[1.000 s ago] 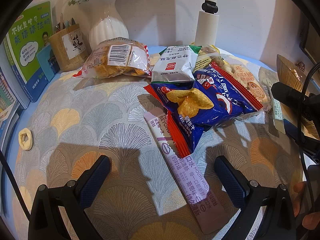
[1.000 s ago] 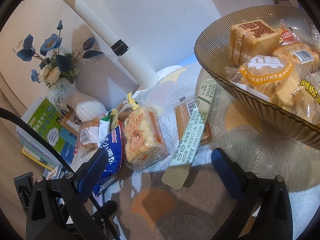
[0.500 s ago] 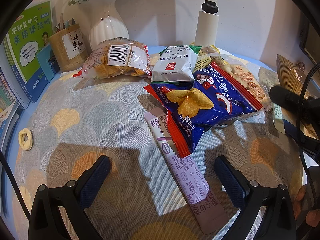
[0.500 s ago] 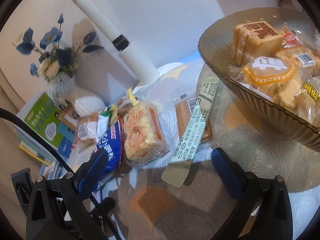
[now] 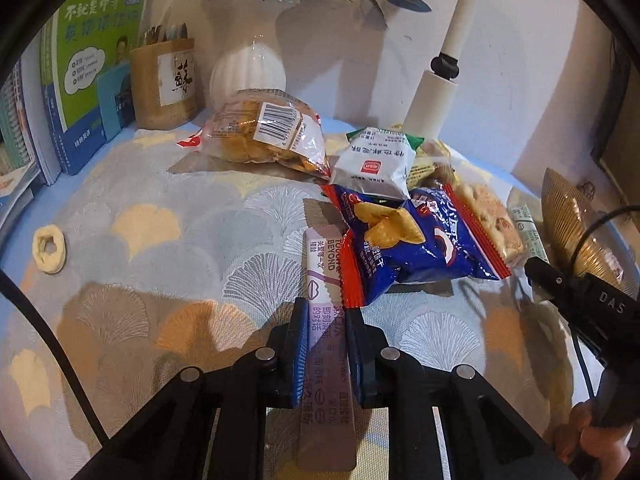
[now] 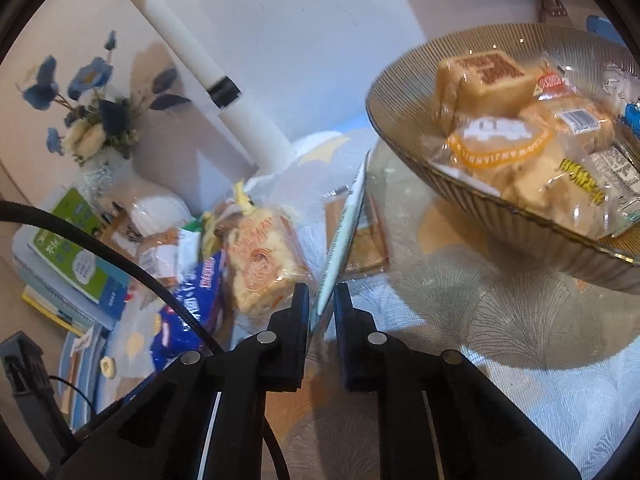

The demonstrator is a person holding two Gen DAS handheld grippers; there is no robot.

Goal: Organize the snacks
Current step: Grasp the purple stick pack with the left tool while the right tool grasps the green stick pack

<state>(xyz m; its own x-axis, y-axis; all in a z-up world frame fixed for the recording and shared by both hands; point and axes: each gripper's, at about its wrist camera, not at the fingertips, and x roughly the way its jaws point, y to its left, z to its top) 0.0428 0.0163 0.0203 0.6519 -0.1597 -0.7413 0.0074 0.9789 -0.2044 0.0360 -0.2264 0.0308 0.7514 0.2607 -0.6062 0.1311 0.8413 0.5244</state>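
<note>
A purple mouthwash stick [image 5: 322, 264] lies lengthwise between the fingers of my left gripper [image 5: 322, 308]. The jaws are closing and the pads press its long edges. Its far end is tucked under a blue chip bag [image 5: 412, 248]. My right gripper [image 6: 321, 294] has its jaws closing on the near end of a pale green stick [image 6: 346, 220], which is tipped up on edge. A ribbed glass bowl [image 6: 400, 120] holding several wrapped cakes stands to the right of it. A puffed-rice pack [image 6: 260, 260] lies just left of the green stick.
On the patterned cloth lie a clear bag with a barcode [image 5: 268, 136] and a white packet [image 5: 376, 160]. A white vase [image 5: 248, 68], a pen pot [image 5: 164, 84], books [image 5: 92, 60] and a lamp post [image 5: 436, 92] line the back. A small ring [image 5: 49, 249] lies at the left.
Both grippers went from wide open to shut, the left on the purple stick, the right on the green stick, which has turned onto its edge. The left view has shifted forward slightly.
</note>
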